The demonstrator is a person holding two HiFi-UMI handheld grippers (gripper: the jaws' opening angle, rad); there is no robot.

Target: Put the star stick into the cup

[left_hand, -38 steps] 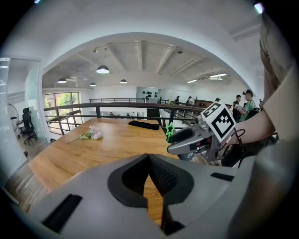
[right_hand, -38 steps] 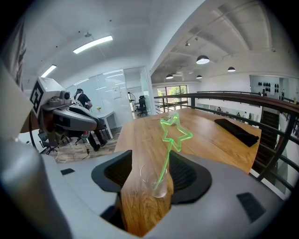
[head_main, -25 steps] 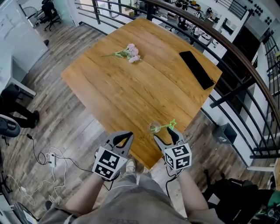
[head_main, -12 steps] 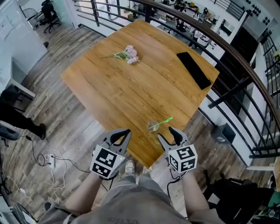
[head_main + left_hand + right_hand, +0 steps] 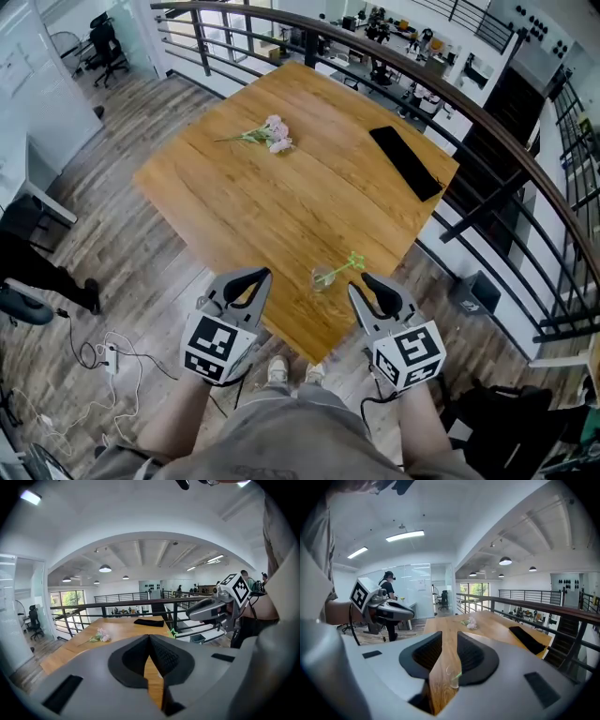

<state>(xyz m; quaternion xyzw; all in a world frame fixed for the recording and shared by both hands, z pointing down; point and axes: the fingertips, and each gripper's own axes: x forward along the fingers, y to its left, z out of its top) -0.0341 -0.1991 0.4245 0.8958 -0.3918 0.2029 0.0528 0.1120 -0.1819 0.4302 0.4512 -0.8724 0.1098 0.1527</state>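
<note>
A small clear cup (image 5: 322, 277) stands near the front edge of the wooden table (image 5: 281, 197). The green star stick (image 5: 349, 264) rests in it and leans right. My right gripper (image 5: 371, 285) hangs just right of the cup, apart from it. Its jaws are closing and nothing is pressed between them. In the right gripper view the cup (image 5: 452, 677) and stick (image 5: 458, 672) show through the gap of the right gripper (image 5: 449, 639). My left gripper (image 5: 243, 278) is shut and empty, left of the cup. In the left gripper view the left gripper (image 5: 150, 639) has its tips together, with the star (image 5: 173, 633) beyond.
A bunch of pink flowers (image 5: 272, 134) lies at the table's far left. A flat black object (image 5: 405, 162) lies at the far right. A dark railing (image 5: 487, 103) runs behind and to the right of the table. Cables (image 5: 103, 347) lie on the floor at the left.
My right gripper has drawn back from the cup toward the person. The star stick stays leaning in the cup. The left gripper has drifted slightly left and stays shut.
</note>
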